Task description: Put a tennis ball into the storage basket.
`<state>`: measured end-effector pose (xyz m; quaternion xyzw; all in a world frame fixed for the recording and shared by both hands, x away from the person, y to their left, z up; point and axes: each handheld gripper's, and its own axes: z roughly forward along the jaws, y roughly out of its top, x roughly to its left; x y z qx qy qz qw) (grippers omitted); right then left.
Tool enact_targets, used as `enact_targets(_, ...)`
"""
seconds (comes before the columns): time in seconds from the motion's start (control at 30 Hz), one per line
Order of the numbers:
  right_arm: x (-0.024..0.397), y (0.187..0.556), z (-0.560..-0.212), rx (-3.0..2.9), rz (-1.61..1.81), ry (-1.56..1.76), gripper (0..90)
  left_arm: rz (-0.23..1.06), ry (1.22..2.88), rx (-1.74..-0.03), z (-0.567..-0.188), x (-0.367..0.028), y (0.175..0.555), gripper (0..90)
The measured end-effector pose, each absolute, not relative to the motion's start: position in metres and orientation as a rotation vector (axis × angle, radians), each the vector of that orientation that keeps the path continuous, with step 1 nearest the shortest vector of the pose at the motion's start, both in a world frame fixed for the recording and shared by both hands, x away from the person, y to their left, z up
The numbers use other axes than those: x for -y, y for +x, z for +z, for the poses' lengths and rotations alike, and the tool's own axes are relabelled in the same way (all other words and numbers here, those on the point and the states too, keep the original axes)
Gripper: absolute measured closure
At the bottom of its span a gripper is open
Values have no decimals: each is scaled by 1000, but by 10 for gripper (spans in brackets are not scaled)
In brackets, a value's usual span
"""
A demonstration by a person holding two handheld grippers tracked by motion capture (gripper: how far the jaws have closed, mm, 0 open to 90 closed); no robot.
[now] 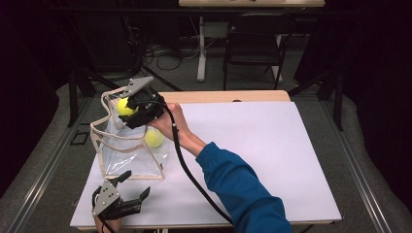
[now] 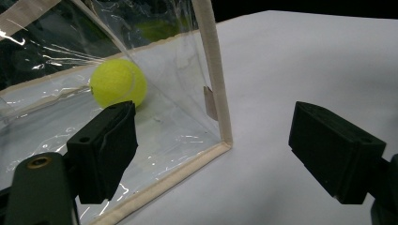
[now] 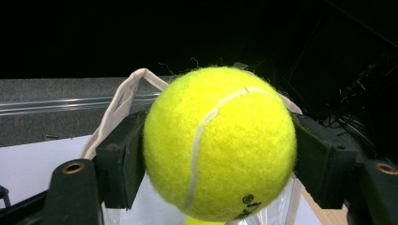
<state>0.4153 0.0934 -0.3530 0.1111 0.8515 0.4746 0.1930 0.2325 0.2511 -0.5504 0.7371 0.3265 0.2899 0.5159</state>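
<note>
A fuzzy yellow tennis ball (image 3: 219,143), round with no long axis, its white seam curving upward, sits clamped in the right gripper (image 1: 127,108) above the open mouth of a clear plastic bag (image 1: 127,155) with cream fabric edging. A second ball (image 2: 118,83) lies inside the bag. The bag stands upright near the table's (image 1: 272,160) left edge. The left gripper (image 1: 128,187) rests spread apart at the near-left corner.

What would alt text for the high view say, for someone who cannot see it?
A person's right gripper holds a yellow tennis ball over the open top of a clear plastic bag standing on a white table; a second tennis ball lies inside the bag. The left gripper rests open on the table near the bag's front.
</note>
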Motion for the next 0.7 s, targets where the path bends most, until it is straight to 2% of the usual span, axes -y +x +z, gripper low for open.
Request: enact_targets(0.7,-109,419,-366,-2471,1271,306,254,694,1771,-780,-550,-251,233,160)
